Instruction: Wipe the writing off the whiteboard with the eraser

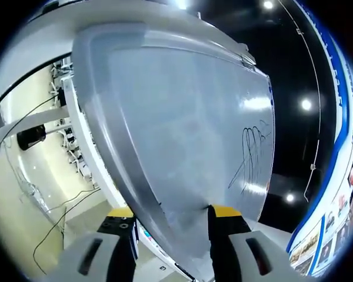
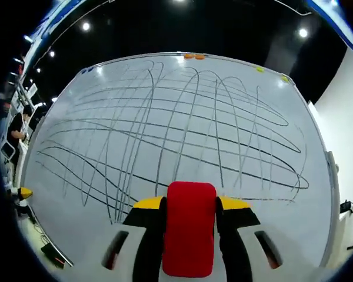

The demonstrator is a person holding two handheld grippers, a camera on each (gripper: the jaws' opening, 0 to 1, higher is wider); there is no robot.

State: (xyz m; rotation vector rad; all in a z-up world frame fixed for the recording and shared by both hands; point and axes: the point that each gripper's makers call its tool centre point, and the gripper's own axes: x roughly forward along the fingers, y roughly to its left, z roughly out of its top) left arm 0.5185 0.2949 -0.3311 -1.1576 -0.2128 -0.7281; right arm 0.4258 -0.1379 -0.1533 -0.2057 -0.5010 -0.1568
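Right claw (image 2: 190,211) is clamped on the red eraser (image 2: 190,235), which stands upright between its jaws and faces the whiteboard (image 2: 94,194) from a little way off; whether the eraser touches the board yet cannot be told. In the right gripper view the board is covered almost edge to edge with looping black marker lines (image 2: 182,135), none of them visibly wiped.

Left claw (image 1: 170,226) has its jaws apart with nothing between them, close against the lower edge of the same board, seen at a steep angle. From this side a few dark strokes (image 1: 253,153) show toward the far end.

What could go wrong, as I judge it: the eraser is gripped by its sides only, so hard pressure on the board could push it back or twist it in the jaws, leaving streaks or dropping it. The scribble runs right out to the corners, so a short sweep would leave lines near the frame. If the board stands on a loose frame, pushing could rock it, and the left claw looks placed to steady it.

The board is glossy and catches the ceiling lights (image 1: 306,104). The room is dark overhead with spot lamps; a pale floor (image 1: 23,194) with trailing cables (image 1: 53,223) lies below, and a person (image 2: 16,132) stands beyond the board's left edge.
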